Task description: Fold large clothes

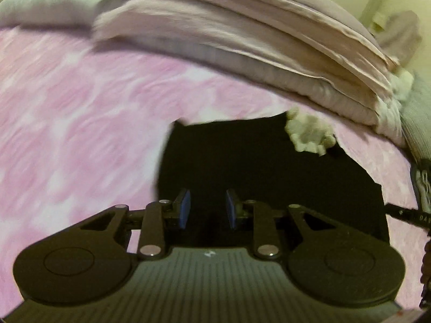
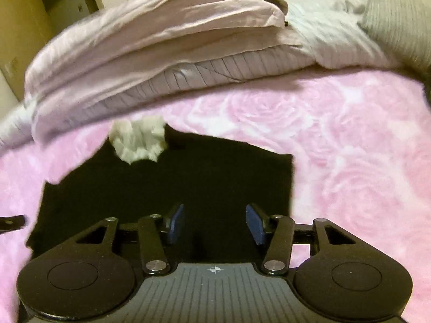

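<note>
two tongs point(image 1: 207, 208) point(image 2: 215, 224) — both open, one black garment point(image 2: 167, 188)

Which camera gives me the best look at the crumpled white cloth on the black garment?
The right wrist view: the white cloth sits clear at the far left corner of the black garment, fairly sharp. The left wrist view shows the cloth too, at the garment's far right, equally unblocked but blurrier.
</note>
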{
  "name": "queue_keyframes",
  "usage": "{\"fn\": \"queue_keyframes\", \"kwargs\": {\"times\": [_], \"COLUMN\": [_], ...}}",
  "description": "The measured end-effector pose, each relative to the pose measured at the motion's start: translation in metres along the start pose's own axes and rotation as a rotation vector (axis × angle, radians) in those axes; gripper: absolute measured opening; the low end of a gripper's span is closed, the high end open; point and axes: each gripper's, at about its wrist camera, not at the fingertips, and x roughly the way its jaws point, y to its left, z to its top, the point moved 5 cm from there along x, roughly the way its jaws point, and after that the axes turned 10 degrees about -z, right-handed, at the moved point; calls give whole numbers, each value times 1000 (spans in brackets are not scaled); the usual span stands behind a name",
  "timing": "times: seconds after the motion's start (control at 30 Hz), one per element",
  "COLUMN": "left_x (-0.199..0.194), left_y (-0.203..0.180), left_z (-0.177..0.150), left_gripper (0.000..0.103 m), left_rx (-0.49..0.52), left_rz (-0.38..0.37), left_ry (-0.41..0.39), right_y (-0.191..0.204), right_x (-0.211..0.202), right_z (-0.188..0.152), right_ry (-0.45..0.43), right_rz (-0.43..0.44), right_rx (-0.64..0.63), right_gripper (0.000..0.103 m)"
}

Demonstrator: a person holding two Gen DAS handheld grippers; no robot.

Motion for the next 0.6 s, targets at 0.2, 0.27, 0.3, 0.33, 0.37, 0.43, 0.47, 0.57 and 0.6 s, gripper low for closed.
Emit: {"fn": "queue_keyframes", "kwargs": {"times": [0.2,0.27,0.3,0.33,0.37,0.43,0.47,0.57,0.6], "left_x": [44,26,16,6,-4,-21,-29,-53,-63], "left_y": [-8,-11,-13,-13,-16,-21,-24,-25,-23], "left_z": [-21,-24,-28,-34,-42,-63,-78,-128,-143], "left_gripper": [23,22,21,21,21,21,21,19,19], "left_rx": [188,182,175,168,165,173,181,228,257], "left_rz": [92,87,79,66,48,16,0,-9,3], "left_ry": [129,108,101,100,104,128,152,245,266], "right_y": [0,8,11,15,21,31,35,30,22], "right_x": [11,-7,-14,-23,-31,-42,-49,-70,-80], "right_z": [-11,-13,-21,-29,-41,-69,-86,-130,-142], "right_ry": [76,22,11,15,33,69,91,154,169], "right_rz": [-112,-111,-87,-67,-45,-8,2,-23,-33], "right_rx": [-135,-174,-196,-219,-251,-316,-356,-420,-417], "right_gripper": [49,49,49,49,49,48,48,48,48]}}
